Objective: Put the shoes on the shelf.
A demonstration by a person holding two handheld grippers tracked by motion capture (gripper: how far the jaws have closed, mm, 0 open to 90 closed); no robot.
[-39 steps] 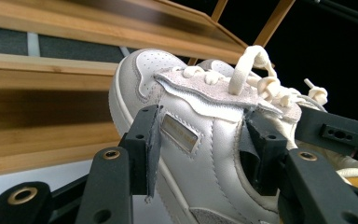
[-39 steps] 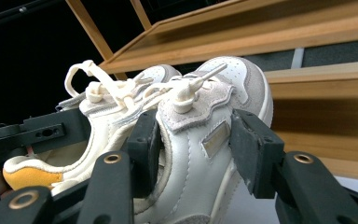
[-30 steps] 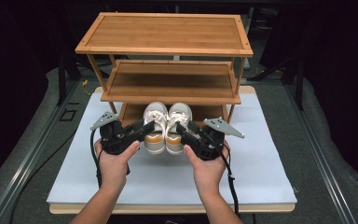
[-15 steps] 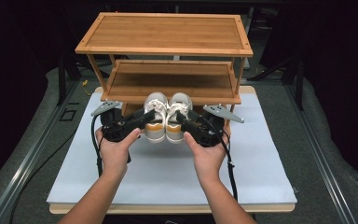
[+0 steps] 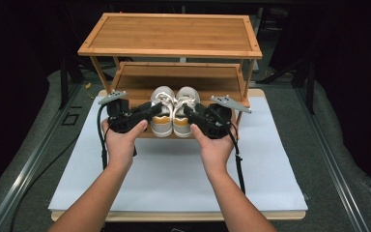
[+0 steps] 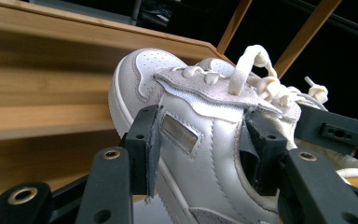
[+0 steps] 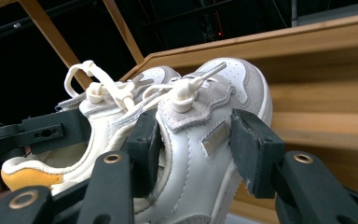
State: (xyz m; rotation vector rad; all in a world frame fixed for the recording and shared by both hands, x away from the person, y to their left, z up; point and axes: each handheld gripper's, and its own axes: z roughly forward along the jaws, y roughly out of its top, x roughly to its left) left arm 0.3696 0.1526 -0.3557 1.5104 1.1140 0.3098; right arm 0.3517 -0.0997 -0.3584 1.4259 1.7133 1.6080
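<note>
A pair of white sneakers with yellow heels hangs side by side above the white board (image 5: 270,159), toes toward the bamboo rack (image 5: 174,34). My left gripper (image 5: 153,109) is shut on the left shoe (image 5: 162,118), one jaw on its outer side and the other inside the opening, as with my left gripper (image 6: 200,149) and the left shoe (image 6: 205,126) in its own view. My right gripper (image 5: 189,110) is shut the same way on the right shoe (image 5: 184,118); its own view shows my right gripper (image 7: 198,149) on that shoe (image 7: 200,126). The toes sit level with the middle shelf's (image 5: 174,79) front edge.
The rack has three shelves and slanted legs, and its top shelf overhangs the shoes. The board lies on a wooden-edged base with dark padded floor around it. Cables (image 5: 102,145) trail from both grippers. The left gripper's black jaw (image 7: 42,133) crosses the right gripper view.
Both hands have carried the shoes up and away from the person, toward the rack; the toes now overlap the middle shelf's edge. The grips have not changed.
</note>
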